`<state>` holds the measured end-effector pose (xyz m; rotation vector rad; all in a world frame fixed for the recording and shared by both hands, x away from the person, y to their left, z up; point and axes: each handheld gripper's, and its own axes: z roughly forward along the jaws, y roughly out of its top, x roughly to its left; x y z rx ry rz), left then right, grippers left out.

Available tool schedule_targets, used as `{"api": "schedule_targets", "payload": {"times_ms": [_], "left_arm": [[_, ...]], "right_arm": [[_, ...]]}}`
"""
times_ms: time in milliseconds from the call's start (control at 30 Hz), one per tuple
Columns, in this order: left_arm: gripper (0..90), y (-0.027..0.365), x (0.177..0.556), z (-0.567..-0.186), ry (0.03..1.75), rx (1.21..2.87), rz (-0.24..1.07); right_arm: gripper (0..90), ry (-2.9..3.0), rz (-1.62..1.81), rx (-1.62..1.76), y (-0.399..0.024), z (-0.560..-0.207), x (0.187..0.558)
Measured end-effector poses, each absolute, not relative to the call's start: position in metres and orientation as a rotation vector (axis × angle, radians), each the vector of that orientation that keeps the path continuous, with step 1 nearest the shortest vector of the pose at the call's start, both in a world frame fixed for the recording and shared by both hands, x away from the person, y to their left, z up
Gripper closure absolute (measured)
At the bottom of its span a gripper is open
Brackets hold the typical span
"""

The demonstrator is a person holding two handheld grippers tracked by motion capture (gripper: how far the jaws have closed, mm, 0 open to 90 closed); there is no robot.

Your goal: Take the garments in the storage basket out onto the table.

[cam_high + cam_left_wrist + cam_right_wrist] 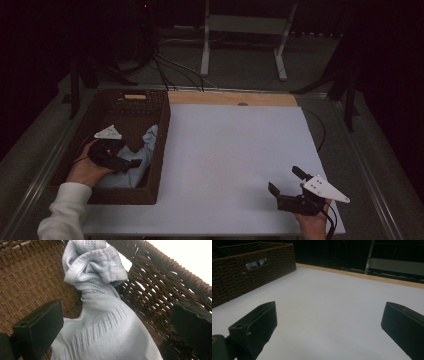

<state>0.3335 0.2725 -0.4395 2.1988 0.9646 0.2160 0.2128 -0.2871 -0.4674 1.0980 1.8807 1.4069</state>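
- Pale blue garment (105, 322): knitted, ribbed, crumpled; lies inside the brown wicker basket (161, 150), bunched against the wall that faces the white sheet. Seen from above, it sits at about 9 o'clock from the table's middle, with one end riding up toward the basket rim.
- Left gripper (131, 162): nearest the person on that side, held low inside the basket over the garment. Jaws stand wide apart with the cloth lying between them; neither jaw is pressed on it. The left hand (87, 169) with a white sleeve (62, 212) comes in from 7 o'clock. A grey three-cornered plate sits on top of the gripper.
- Right gripper (286, 181): at about 5 o'clock, over the near corner of the white sheet (235, 150), well apart from the basket. Jaws spread wide, nothing between them but bare sheet.
- Wicker basket: dark brown weave, rectangular, along the sheet's left edge; a handle slot in its side wall shows a scrap of pale cloth through it in the right gripper view.
- Wooden strip (232, 98): bare table edge at 12 o'clock, beyond the sheet.
- White frame legs (205, 45): on the floor, farthest back.
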Motion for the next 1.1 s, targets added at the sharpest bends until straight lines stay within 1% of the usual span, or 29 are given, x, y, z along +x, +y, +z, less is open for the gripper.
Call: {"api": "schedule_targets", "payload": {"times_ms": [300,733,933,967,1000,1100], "left_arm": [[0.3,0.269,0.339,-0.446,0.987,2.281,0.16],[0.3,0.263,0.344,-0.458,1.046,2.359,0.087],[0.6,0.259,0.345,-0.463,1.059,2.415,0.026],[0.6,0.258,0.346,-0.464,1.071,2.445,0.006],[6.3,0.258,0.346,-0.464,1.069,2.468,0.003],[10.9,0.259,0.346,-0.463,1.069,2.483,-0.02]], "right_arm": [[0.6,1.88,1.409,1.099,-0.287,-0.468,0.213],[0.6,1.878,1.412,1.098,-0.288,-0.467,0.213],[0.6,1.876,1.415,1.098,-0.288,-0.467,0.213],[0.6,1.878,1.414,1.1,-0.288,-0.467,0.213],[0.6,1.879,1.415,1.098,-0.288,-0.467,0.213],[0.6,1.878,1.416,1.098,-0.288,-0.467,0.213]]}}
